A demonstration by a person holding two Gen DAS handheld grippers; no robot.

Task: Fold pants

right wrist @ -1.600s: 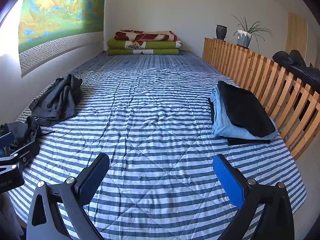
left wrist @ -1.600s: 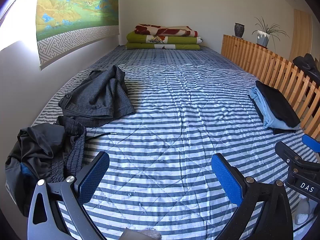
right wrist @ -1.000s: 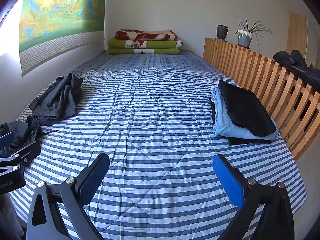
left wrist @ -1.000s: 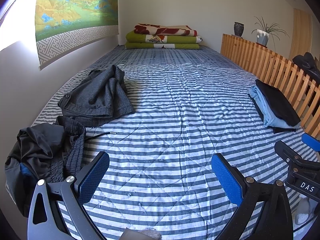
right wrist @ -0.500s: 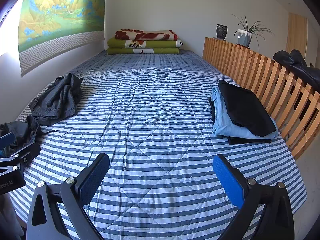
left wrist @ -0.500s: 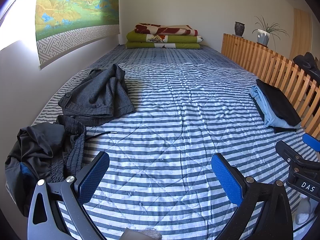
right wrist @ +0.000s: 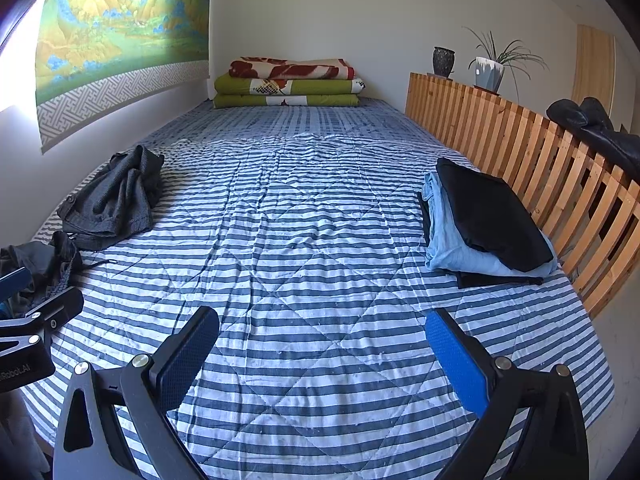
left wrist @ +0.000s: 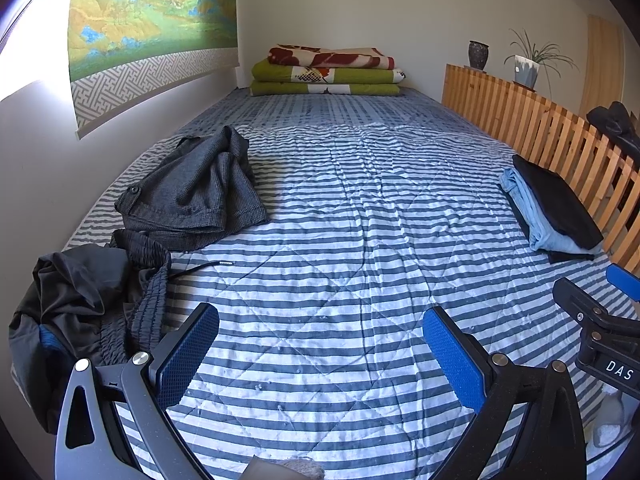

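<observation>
Both grippers hover over the near end of the bed (left wrist: 360,208), empty. Left gripper (left wrist: 320,344): fingers spread wide, nothing between the blue pads (left wrist: 188,354). Right gripper (right wrist: 322,346): same, fingers spread wide, only striped cover below.

Count on the bed:
- 2 loose, unfolded garments, both on the left side by the wall. Grey pants (left wrist: 192,192) lie crumpled mid-left, waistband with a button facing near. A second dark garment (left wrist: 92,304) with an elastic ribbed waistband and a drawstring is bunched at the near-left edge, touching the grey pants' near edge. In the right wrist view, grey pants (right wrist: 114,200) and dark garment (right wrist: 40,268) sit in the same order, left of the right gripper.
- 1 folded stack (right wrist: 484,220) on the right side, just beside the wooden slat rail (right wrist: 520,148). Three layers visible: black on top, light blue in the middle, a dark one at the bottom.
- 1 pile of folded blankets (left wrist: 326,72) at the far end against the wall: three layers, two green, one red-and-cream on top.

On the rail's far ledge: 1 dark vase (right wrist: 443,62), 1 potted plant (right wrist: 490,70). A black item (right wrist: 592,128) is draped over the rail, right side. 1 landscape hanging (left wrist: 148,12) on the left wall.

Middle of the bed between the grippers and the garments is bare striped cover.
</observation>
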